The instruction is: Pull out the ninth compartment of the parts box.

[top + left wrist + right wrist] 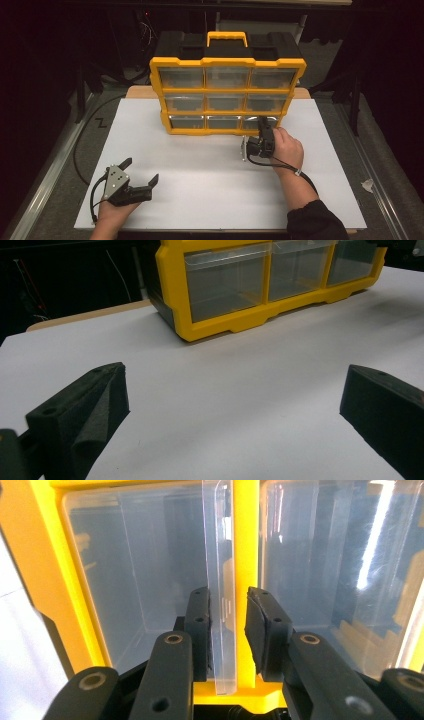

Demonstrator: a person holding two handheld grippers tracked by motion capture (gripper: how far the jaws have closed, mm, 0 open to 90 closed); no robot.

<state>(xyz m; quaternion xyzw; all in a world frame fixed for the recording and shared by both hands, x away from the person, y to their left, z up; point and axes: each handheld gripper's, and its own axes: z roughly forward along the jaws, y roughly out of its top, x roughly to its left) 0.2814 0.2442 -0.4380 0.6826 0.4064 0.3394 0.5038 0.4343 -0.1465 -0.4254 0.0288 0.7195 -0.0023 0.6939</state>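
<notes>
At the lower left of the high view, the left gripper [142, 173] lies low over the white table [200, 175], a grey three-cornered plate on its back and a black cable looping from it. Its two jaws stand wide apart with nothing between them; in the left gripper view they are two blunt black wedges of matte, foam-like material at the bottom corners, bare white surface between.

In the upper middle of the high view stands one yellow organizer [227, 92]: a hard plastic frame with a black back and one yellow carry handle on top. It holds nine clear drawers, three rows of three, each a boxy, glossy, see-through bin.

To the right of centre, the right gripper [263, 131] points at the bottom row's right-hand drawer [260, 121]. In the right gripper view its two black jaws, ribbed pads on pinned arms, stand nearly together around the drawer's thin clear pull tab [224, 605], a flat upright strip beside a yellow frame bar. The left pad sits against the tab; whether the right pad also presses it I cannot tell, though the jaws are all but closed on it.
</notes>
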